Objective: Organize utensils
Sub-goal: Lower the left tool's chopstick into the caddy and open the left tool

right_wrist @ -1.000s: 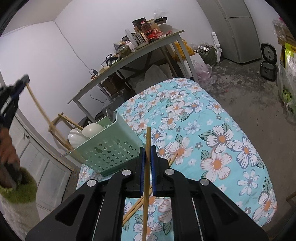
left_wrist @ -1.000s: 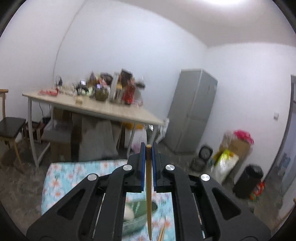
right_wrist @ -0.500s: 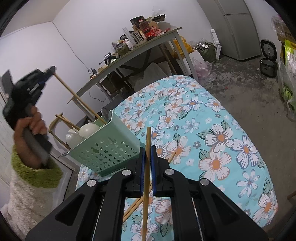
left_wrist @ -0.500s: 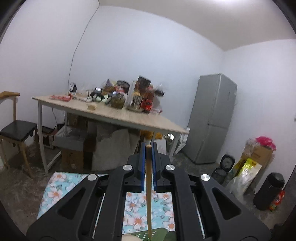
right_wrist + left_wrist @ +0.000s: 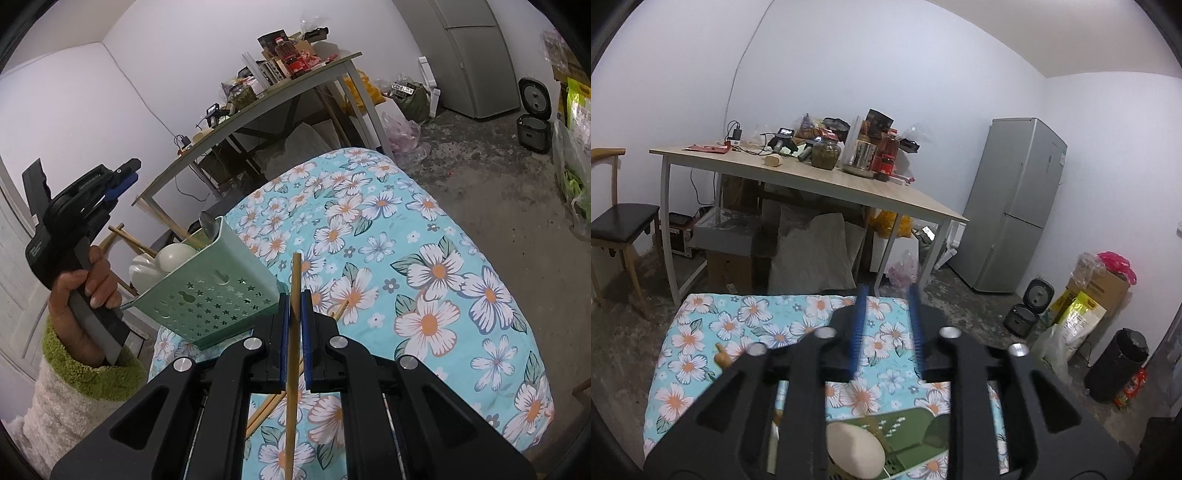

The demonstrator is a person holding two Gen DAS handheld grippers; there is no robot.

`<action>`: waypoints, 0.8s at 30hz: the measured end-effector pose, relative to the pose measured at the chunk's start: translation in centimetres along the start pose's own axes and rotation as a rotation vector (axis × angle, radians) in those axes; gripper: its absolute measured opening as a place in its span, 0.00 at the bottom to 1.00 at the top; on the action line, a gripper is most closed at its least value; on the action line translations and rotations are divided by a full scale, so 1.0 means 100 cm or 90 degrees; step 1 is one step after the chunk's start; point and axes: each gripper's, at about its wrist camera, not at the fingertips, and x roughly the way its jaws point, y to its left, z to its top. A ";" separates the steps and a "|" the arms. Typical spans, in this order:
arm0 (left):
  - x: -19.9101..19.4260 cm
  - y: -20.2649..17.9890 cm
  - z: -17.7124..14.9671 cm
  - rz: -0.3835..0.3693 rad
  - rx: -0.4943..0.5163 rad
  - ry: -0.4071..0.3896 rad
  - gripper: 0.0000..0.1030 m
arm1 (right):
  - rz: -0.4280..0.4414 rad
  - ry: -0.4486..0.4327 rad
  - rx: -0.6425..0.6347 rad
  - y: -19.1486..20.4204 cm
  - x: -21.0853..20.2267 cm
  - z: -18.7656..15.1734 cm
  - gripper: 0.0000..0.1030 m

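Note:
My left gripper [image 5: 887,291] is open and empty, held above the green utensil basket [image 5: 905,428]. In the right wrist view it [image 5: 127,175] hovers left of and above the basket [image 5: 210,295]. The basket holds white spoons [image 5: 173,254], a metal spoon [image 5: 208,225] and several wooden chopsticks [image 5: 166,221]. My right gripper [image 5: 295,295] is shut on one wooden chopstick [image 5: 293,350], held upright just right of the basket. Two more chopsticks [image 5: 273,402] lie on the floral cloth [image 5: 424,277] below it.
A wooden table [image 5: 812,181] cluttered with jars and bottles stands behind the floral surface. A grey fridge [image 5: 1015,206] is at the right, a chair [image 5: 617,221] at the left. Bags, a rice cooker [image 5: 1028,306] and a black bin [image 5: 1119,362] sit on the floor.
My left gripper has opened and let go of its chopstick, which now stands in the basket. It moved closer to the basket. My right gripper stays still with its chopstick.

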 end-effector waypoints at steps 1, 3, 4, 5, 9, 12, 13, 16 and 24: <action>-0.004 0.000 0.000 -0.004 -0.002 -0.001 0.31 | -0.001 -0.001 -0.002 0.001 -0.001 0.000 0.06; -0.010 0.000 0.001 -0.008 -0.004 -0.001 0.31 | -0.001 -0.004 -0.004 0.003 -0.003 -0.001 0.06; -0.015 0.000 0.001 -0.012 -0.006 -0.003 0.31 | -0.002 -0.007 -0.006 0.004 -0.005 0.000 0.06; -0.019 -0.002 0.001 -0.013 -0.007 -0.003 0.32 | -0.002 -0.011 -0.009 0.005 -0.008 0.000 0.06; -0.041 -0.004 0.003 -0.022 -0.001 -0.002 0.36 | -0.003 -0.035 -0.030 0.013 -0.021 0.006 0.06; -0.061 -0.007 -0.001 -0.033 0.009 0.006 0.42 | -0.001 -0.062 -0.056 0.025 -0.034 0.016 0.06; -0.068 -0.006 -0.004 -0.037 0.013 0.013 0.46 | -0.001 -0.076 -0.070 0.031 -0.040 0.022 0.06; -0.088 -0.005 -0.017 -0.051 0.026 0.034 0.53 | 0.001 -0.115 -0.108 0.047 -0.055 0.037 0.06; -0.133 0.001 -0.069 -0.056 0.095 0.094 0.68 | 0.024 -0.213 -0.195 0.097 -0.084 0.087 0.06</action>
